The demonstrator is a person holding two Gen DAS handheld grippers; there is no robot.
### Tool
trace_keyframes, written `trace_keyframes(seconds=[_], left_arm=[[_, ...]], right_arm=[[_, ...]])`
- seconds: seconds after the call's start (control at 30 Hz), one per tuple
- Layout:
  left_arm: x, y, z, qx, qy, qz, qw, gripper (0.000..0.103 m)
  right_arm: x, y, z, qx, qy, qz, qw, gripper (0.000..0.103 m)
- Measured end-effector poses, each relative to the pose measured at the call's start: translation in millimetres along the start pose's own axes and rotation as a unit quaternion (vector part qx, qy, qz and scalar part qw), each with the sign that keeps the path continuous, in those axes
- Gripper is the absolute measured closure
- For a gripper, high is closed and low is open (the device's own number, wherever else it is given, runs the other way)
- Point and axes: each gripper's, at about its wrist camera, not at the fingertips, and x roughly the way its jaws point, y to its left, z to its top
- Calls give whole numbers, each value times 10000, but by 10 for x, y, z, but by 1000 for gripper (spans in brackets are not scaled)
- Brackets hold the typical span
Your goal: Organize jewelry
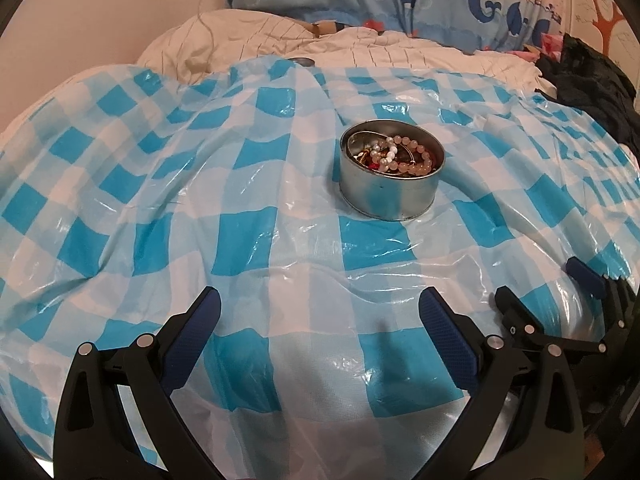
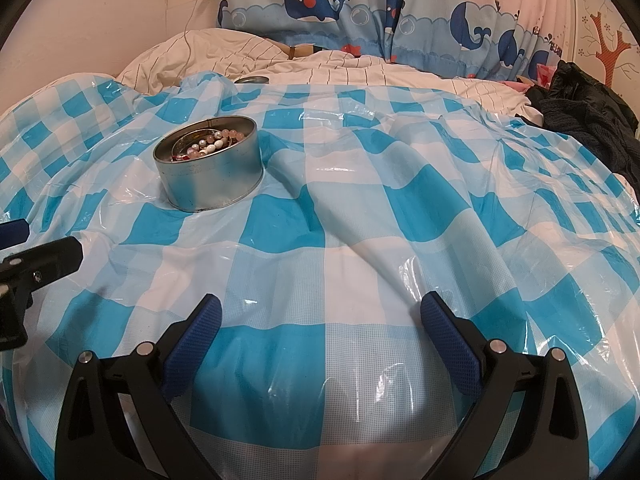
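The left gripper (image 1: 320, 320) has its two blue-padded fingers (image 1: 198, 336) spread wide apart with nothing between them, only the checked plastic sheet (image 1: 248, 184) below. Straight ahead of those fingers and a little to their right stands the round metal tin (image 1: 390, 192), upright and open at the top, well apart from the tips. Inside it lies a tangle of jewelry: a string of pale pink beads (image 1: 416, 156) curls along the far and right side, with white beads and some gold-coloured pieces mixed in beneath. The tin is round, so it offers no long axis to line up with; the bead string runs roughly along the inner wall.

The right gripper (image 2: 320, 322) is likewise spread wide and empty. From its fingers (image 2: 450, 344) the tin (image 2: 212, 176) lies ahead but clearly off to the left, so this hand would have to swing across to reach it. A flat round lid-like thing (image 2: 252, 79) rests further off, at the far edge of the sheet, beyond the tin.

By my judgement the left hand is better placed, since the tin sits almost on its line of reach, and a move forward and down into the open top would bring its fingers to the beads.
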Motion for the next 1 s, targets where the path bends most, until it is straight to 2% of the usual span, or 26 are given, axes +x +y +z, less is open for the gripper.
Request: trace_keyframes(seconds=[0.13,0.33,1.0], left_arm=[[18,11,-10,44,111,110,9999,8],[46,118,16,-142,280,153,9994,8],[97,206,9,-359,451,158,9982,8]], right_arm=[[-2,4,0,-1,-1,-2,10000,7],[0,-2,1,-4,0,-4,10000,7],[-2,1,2,-2,0,-2,10000,8]])
